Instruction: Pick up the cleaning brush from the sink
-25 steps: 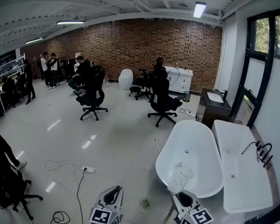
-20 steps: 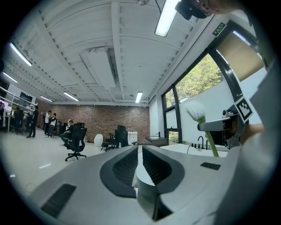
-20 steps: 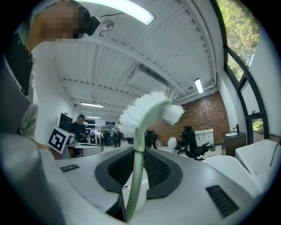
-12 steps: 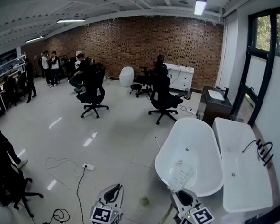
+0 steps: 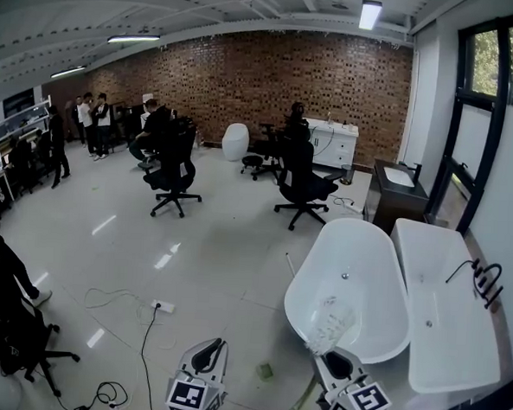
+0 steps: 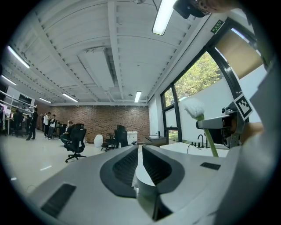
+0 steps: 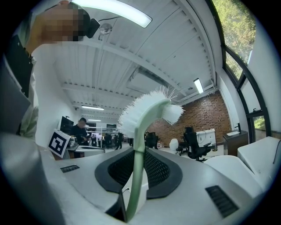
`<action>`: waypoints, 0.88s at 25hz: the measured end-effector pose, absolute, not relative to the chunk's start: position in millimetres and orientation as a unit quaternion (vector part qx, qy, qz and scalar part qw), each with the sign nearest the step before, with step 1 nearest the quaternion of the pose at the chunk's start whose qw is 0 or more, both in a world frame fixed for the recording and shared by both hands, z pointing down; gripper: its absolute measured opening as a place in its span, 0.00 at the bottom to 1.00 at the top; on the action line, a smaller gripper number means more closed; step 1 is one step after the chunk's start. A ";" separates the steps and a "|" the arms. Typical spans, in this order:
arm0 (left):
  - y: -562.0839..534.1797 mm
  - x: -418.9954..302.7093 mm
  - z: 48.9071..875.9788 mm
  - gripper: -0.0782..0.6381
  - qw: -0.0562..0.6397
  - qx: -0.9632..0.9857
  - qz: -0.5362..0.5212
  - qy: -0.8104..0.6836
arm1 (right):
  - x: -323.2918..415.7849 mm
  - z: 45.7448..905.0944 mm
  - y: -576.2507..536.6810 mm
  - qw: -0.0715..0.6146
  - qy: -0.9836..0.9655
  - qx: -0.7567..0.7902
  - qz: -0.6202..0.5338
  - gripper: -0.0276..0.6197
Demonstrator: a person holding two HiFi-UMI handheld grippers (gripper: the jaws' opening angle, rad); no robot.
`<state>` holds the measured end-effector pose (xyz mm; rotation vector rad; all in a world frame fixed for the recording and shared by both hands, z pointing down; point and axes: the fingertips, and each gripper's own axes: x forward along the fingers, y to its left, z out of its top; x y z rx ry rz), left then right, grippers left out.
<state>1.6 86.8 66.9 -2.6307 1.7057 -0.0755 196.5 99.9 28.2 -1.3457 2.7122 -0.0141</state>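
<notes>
My right gripper (image 5: 329,362) is shut on the pale green handle of the cleaning brush (image 5: 330,321). Its white bristle head stands up in front of the oval bathtub (image 5: 299,289). In the right gripper view the handle runs up between the pads and the brush (image 7: 140,114) curves over above the right gripper (image 7: 142,154). My left gripper (image 5: 210,349) hangs to its left at the same height. Its jaws are drawn together with nothing between them, as the left gripper (image 6: 139,151) shows in its own view. There the brush (image 6: 195,109) and the right gripper (image 6: 219,125) appear at the right.
A rectangular bathtub (image 5: 456,342) with a black tap lies right of the oval one, and a dark vanity with a white sink (image 5: 397,178) stands behind. Office chairs (image 5: 173,173) and people fill the far room. Cables and a power strip (image 5: 162,307) lie on the floor.
Only the head view has drifted slightly. Both grippers keep their places, and the brush stays in the right one.
</notes>
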 end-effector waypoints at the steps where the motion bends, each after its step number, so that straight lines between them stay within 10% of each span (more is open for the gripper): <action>1: 87.0 0.8 68.0 0.16 0.004 -0.838 -0.024 0.545 | 195.9 28.7 100.6 0.055 0.894 -0.446 0.000 0.12; 22: 91.3 -2.8 73.0 0.15 0.003 -0.835 -0.030 0.549 | 192.4 30.6 101.8 0.065 0.895 -0.442 0.000 0.12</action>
